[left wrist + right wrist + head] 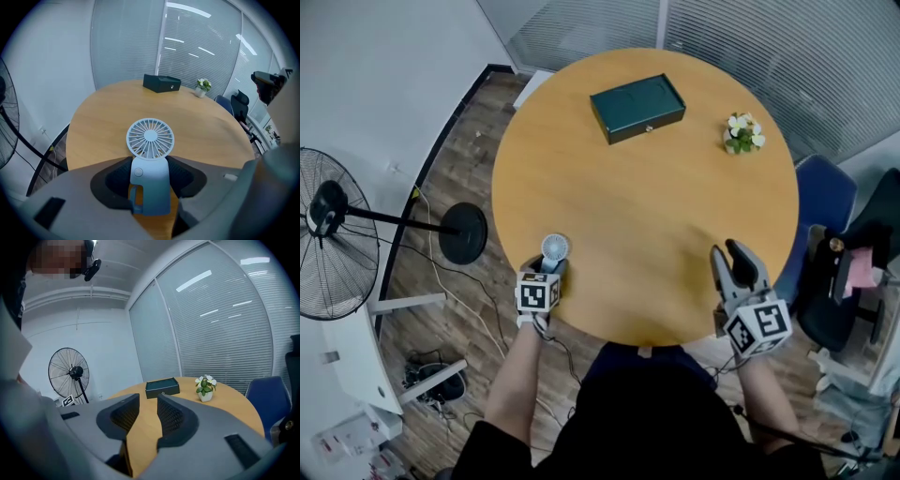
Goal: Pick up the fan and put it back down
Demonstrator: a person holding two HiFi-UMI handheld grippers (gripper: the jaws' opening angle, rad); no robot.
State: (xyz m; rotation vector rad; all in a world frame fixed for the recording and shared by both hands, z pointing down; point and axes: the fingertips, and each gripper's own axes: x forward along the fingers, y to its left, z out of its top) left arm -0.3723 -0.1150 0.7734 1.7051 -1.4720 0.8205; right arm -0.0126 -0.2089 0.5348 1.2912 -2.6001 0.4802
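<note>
head view: the small fan (554, 249) stands upright near the table (647, 187) edge closest to the person, with the left claw (547, 269) around its lower body. the right claw (733, 264) rests over the table edge well apart from it. a green box (637, 107) and a flower pot (743, 132) sit at the far side. a standing fan (333, 234) is on the floor to the left.

left gripper view: the left claw pinches the small fan's body just below the round grille, pads touching both sides. the step looks like the grasp just before lifting. the next move calls for a straight rise that keeps the small fan upright, then a gentle return. nothing on the table stands in the way.

right gripper view: the right claw is spread a little, with only bare table between its pads, so it is idle.
</note>
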